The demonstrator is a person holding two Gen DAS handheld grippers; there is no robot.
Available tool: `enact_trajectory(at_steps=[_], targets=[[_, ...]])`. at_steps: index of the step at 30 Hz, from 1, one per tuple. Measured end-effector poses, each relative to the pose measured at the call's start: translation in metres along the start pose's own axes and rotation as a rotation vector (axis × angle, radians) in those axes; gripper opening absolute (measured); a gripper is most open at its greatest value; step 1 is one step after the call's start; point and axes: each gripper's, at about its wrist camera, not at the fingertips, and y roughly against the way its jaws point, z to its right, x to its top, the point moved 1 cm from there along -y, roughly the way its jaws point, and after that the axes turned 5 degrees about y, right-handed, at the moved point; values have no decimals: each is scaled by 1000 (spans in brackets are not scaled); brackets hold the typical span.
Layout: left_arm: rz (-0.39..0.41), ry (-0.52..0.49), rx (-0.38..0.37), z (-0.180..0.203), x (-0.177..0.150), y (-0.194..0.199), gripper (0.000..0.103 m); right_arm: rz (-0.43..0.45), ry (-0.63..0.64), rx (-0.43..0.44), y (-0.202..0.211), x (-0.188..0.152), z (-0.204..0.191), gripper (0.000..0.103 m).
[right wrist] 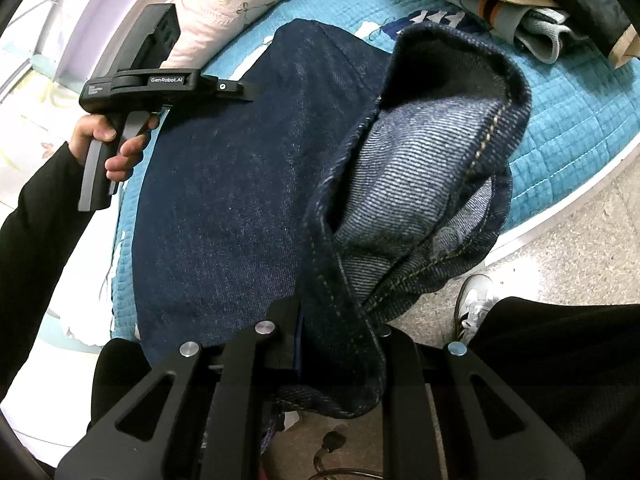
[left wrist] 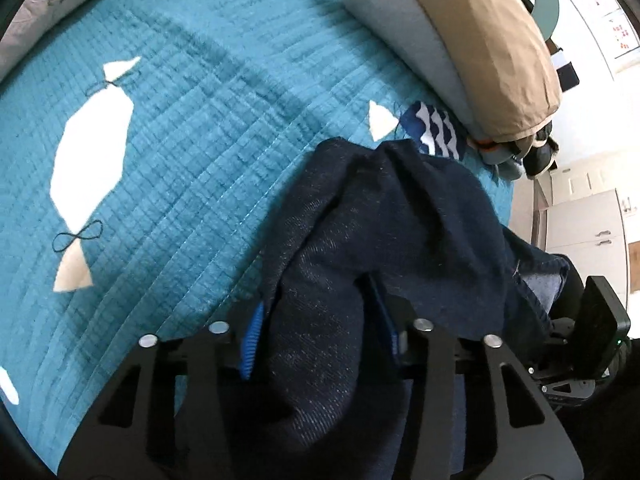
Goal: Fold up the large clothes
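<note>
Tongs (left wrist: 320, 340) (right wrist: 340, 340) tilt steeply down, gripping jeans (right wrist: 224, 184).

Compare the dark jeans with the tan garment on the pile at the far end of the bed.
The jeans are dark indigo denim; the tan garment is light and smooth. The jeans lie loose and rumpled, held in both grippers' jaws; the tan garment lies untouched atop a grey folded one. Both rest on the teal quilt.
</note>
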Motion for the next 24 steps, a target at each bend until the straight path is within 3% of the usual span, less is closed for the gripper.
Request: enact_trajectory(at_steps=[6, 14, 19, 24], targets=[[94, -43, 112, 25, -10, 24, 29, 29, 15, -9, 12, 0, -9, 13], [204, -24, 125, 45, -20, 79, 26, 137, 7, -27, 52, 12, -14, 12], [296, -32, 131, 76, -5, 118, 26, 241, 8, -38, 94, 35, -11, 12], [372, -89, 132, 124, 36, 153, 25, 344, -11, -29, 139, 63, 5, 12]])
